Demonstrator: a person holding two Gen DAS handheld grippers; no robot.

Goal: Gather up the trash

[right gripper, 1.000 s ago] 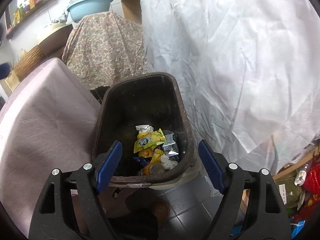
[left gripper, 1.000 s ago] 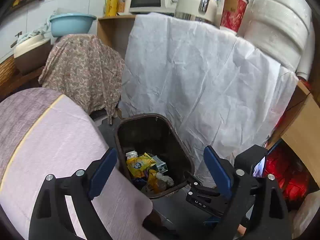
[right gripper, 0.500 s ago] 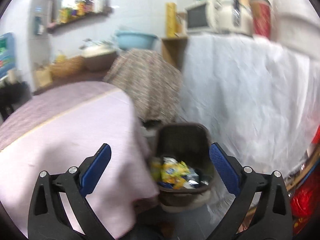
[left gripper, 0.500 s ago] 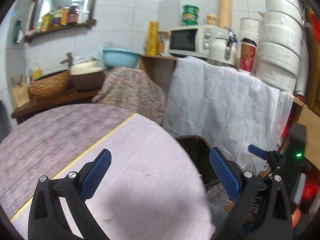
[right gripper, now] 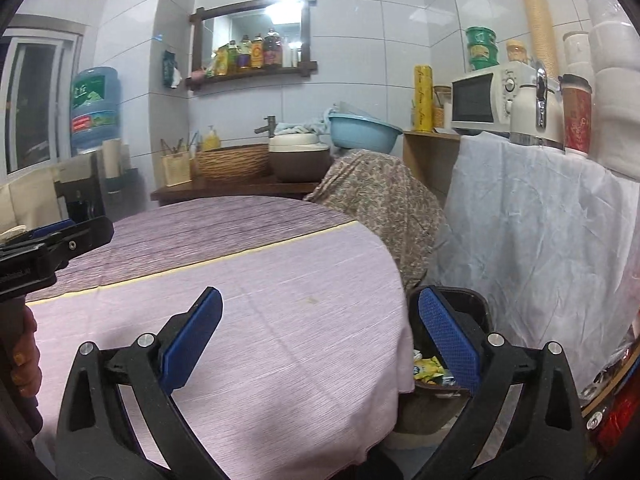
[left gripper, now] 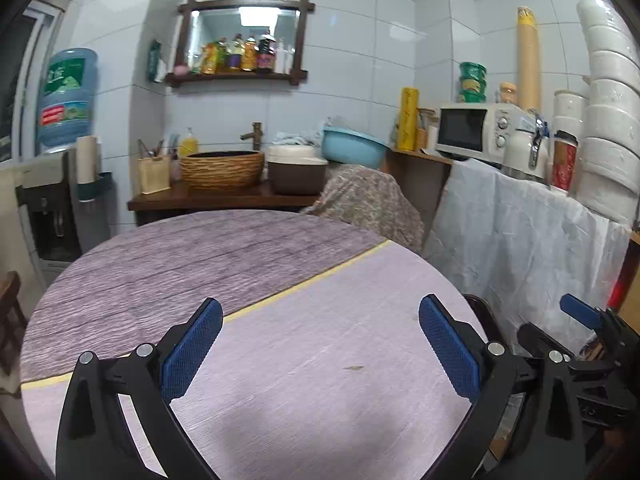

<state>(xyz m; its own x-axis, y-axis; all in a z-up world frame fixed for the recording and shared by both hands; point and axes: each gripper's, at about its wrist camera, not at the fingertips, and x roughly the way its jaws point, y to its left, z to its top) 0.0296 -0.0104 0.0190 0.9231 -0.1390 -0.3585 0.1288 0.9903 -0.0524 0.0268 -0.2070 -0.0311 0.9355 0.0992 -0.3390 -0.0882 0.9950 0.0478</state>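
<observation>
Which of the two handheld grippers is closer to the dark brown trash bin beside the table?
Right. The right gripper hangs partly over the dark brown trash bin; the left gripper is over the round table, further from it.

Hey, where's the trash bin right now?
In the right wrist view, the trash bin sits on the floor at lower right, between the round table and the white draped sheet.

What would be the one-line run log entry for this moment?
left gripper: open, empty | right gripper: open, empty | both over round table | trash bin beside table, holds wrappers
</observation>
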